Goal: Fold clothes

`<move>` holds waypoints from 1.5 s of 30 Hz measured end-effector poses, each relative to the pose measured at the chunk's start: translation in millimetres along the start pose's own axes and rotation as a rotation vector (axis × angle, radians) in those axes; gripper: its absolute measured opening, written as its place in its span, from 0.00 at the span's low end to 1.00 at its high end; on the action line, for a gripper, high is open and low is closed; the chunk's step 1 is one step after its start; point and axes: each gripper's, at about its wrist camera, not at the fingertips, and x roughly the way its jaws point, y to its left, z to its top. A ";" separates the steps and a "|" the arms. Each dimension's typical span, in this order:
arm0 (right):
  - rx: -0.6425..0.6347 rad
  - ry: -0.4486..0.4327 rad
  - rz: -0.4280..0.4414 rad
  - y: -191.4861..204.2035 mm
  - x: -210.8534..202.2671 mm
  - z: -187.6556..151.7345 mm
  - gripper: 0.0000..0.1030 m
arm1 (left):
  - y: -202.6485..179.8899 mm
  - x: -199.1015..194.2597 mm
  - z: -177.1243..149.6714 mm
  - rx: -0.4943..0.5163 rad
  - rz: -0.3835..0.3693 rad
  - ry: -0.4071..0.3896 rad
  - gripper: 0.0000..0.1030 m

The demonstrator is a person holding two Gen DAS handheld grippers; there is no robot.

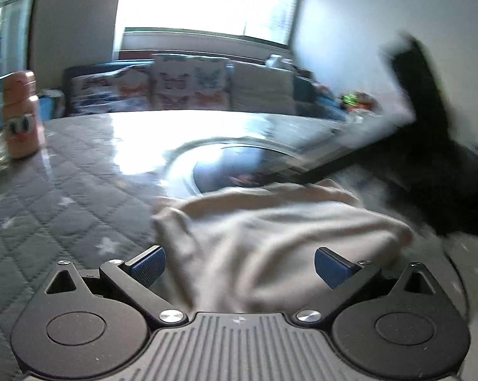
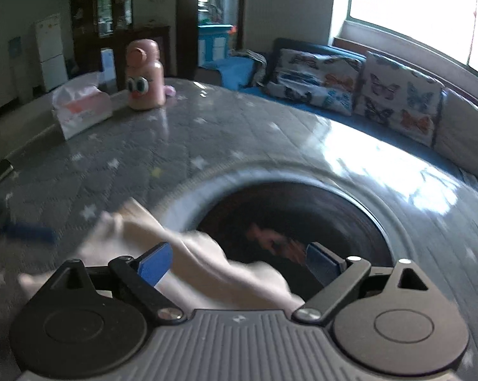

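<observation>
Both the left gripper [image 1: 240,268] and right gripper [image 2: 239,265] are released over the beige garment [image 1: 270,228] (blurred), so a hasty pinch risks grabbing uneven layers, skewing the fold on the worktop [image 1: 64,190]

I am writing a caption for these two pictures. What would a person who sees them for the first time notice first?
The eye goes first to the crumpled beige garment lying on the grey quilted, star-printed table cover, between the open blue-padded fingers of the left gripper and the right gripper. Next comes the pink cartoon-faced bottle standing at the far side of the table beside a tissue pack, with butterfly cushions under the bright window behind.
</observation>
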 end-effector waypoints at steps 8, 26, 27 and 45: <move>0.045 0.018 -0.020 -19.7 -26.5 -45.5 0.91 | 18.6 17.8 2.8 0.023 0.169 0.041 0.99; 0.098 -0.006 -0.140 -45.7 -36.4 -64.3 0.91 | 40.7 41.3 18.0 0.000 0.288 0.066 0.98; 0.107 -0.001 -0.156 -49.2 -35.2 -65.1 0.91 | 42.2 43.7 17.2 0.002 0.302 0.072 0.98; 0.205 -0.004 -0.199 -89.0 -37.5 -72.5 0.85 | 37.4 29.7 16.3 -0.069 0.226 0.067 0.86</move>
